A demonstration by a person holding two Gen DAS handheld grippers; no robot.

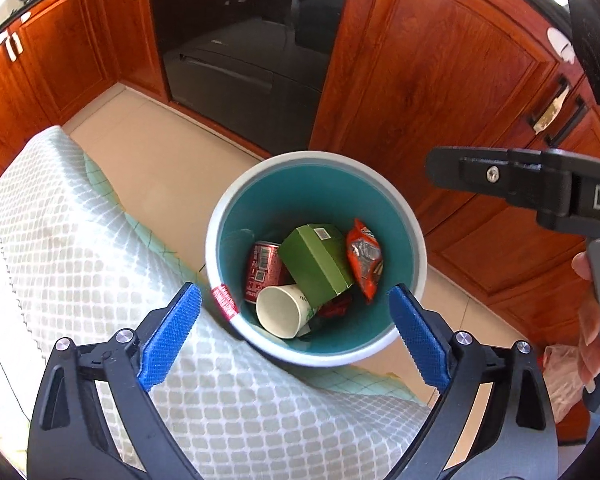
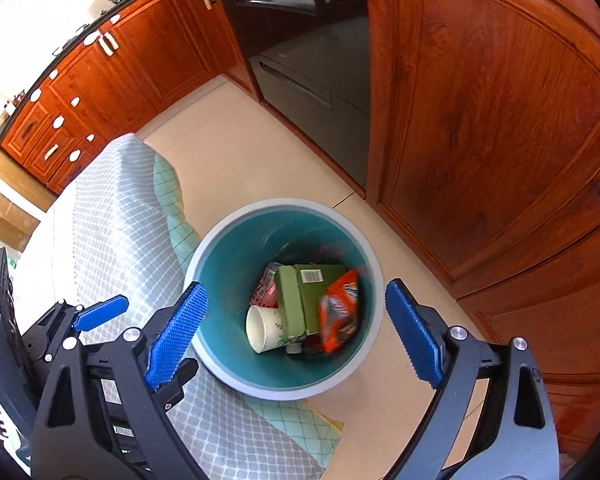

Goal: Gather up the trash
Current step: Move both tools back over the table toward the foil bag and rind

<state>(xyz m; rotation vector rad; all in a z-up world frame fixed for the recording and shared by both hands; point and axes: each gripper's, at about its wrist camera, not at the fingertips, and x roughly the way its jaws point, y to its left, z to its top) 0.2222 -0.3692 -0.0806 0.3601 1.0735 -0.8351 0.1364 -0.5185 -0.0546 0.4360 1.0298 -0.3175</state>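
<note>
Left wrist view looks down past the left hand-held gripper (image 1: 294, 300), whose blue-padded jaws stand wide apart and hold nothing. Directly ahead of its fingertips, between them, sits a round trash bin (image 1: 220, 216) with a pale rim and teal inside, standing on the tiled floor (image 1: 160, 160). In the bin lie a green carton (image 1: 318, 264), a red can (image 1: 262, 270) just left of it, a white paper cup (image 1: 280, 312) on its side nearest the hand-held gripper, and an orange snack wrapper (image 1: 365, 262) against the right wall. A red label (image 1: 225, 300) sticks to the near rim beside the left fingertip. Under the left jaw spreads a desk covered with a white lattice cloth (image 1: 80, 248), touching the bin's near-left side. To the upper right the right hand-held gripper (image 1: 432, 164) shows side-on.

Right wrist view shows the right hand-held gripper (image 2: 296, 300) also spread wide and empty, above the same trash bin (image 2: 204, 252), with the carton (image 2: 296, 304), cup (image 2: 260, 328) and wrapper (image 2: 340, 312) inside. The left hand-held gripper (image 2: 100, 314) appears to its left, over the cloth (image 2: 112, 220). Wooden cabinets (image 2: 480, 120) and a dark oven (image 2: 300, 40) stand beyond.
</note>
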